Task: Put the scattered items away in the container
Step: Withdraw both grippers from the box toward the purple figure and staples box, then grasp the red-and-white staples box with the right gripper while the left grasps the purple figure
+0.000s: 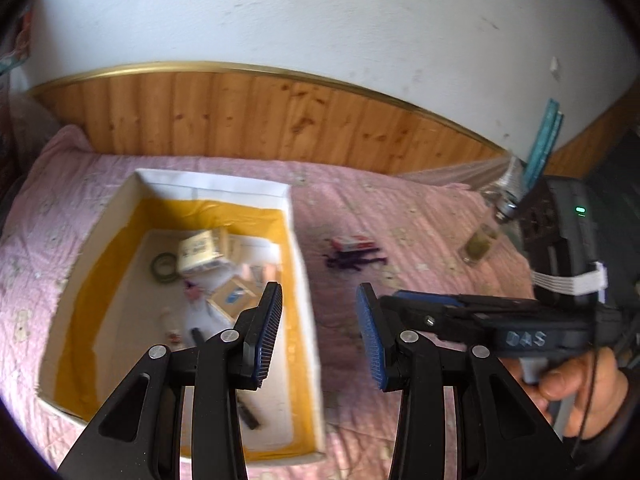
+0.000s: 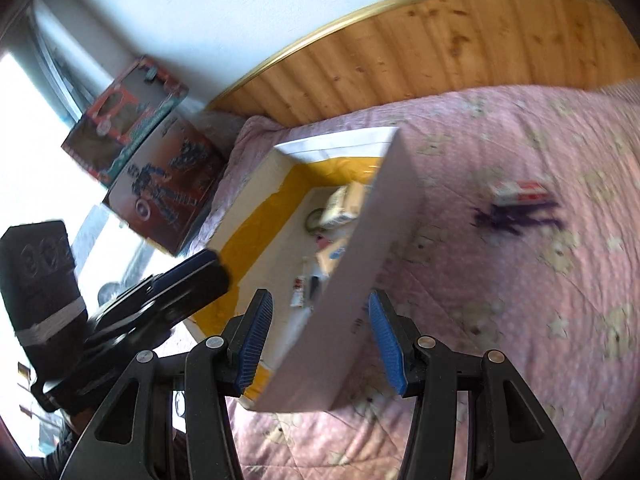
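Bedspread, pink and quilted with pale star prints (image 1: 420, 216), covers the bed on which everything lies, below a strip of wooden wall panelling (image 1: 260, 116) and a white wall.

On the left of the left wrist view sits one open rectangular cardboard box, white outside and lined with yellow tape (image 1: 298, 248). Inside it, though blurred, are one dark ring-shaped roll of tape (image 1: 163, 267), two small cardboard cartons (image 1: 202, 250), and a few smaller bits too smeared to count.

To the right of the box, still out on the bedspread, lie one small red-and-white packet (image 1: 354, 243) and, just in front of it and touching or nearly so, one dark purple figure-like toy (image 1: 354, 262). Farther right stands one glass jar of greenish contents (image 1: 480, 245).

The left tongs (image 1: 318, 334) hang spread above the box's right wall, nothing between the pads. The right tongs (image 2: 320, 338) are likewise spread and empty, with the box's near white wall seen between them but lower down, untouched.

Far left in the right wrist view, two printed toy cartons (image 2: 168, 184) are stacked beside the bed.
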Motion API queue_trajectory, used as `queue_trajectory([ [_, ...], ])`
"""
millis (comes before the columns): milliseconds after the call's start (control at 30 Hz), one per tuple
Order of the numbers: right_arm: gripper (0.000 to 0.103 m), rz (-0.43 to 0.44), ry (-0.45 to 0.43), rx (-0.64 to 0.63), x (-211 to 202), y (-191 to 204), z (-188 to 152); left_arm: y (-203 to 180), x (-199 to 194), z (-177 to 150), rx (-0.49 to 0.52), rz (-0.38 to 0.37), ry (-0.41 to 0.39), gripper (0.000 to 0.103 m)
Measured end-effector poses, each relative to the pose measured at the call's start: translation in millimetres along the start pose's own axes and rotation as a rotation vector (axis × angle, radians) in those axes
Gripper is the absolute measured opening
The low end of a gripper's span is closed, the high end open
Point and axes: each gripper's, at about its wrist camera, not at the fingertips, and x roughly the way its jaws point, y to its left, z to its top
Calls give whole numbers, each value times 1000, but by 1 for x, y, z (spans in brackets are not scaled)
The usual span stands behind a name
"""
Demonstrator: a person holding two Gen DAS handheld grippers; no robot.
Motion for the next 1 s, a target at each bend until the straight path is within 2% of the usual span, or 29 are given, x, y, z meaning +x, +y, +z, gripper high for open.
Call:
queue_trajectory([
  [300,52,-65,-43,166,-14,-85,-6,-48,17,-14,70,-111,46,41],
  [567,54,-50,-87,332,1,-151,25,-58,45,-22,36,-123,105,41],
  [667,65,-158,-82,229,16,-152,47,-62,55,-25,31,-136,127,41],
  [733,74,-256,-61,107,33,-147,63,-66,61,-27,36,-145,139,41],
  [833,79,-357,-24,-72,63,-138,80,-71,65,-31,42,-162,155,41],
  [1000,80,-453,56,-197,112,-143,96,-72,69,-33,37,-172,170,42],
])
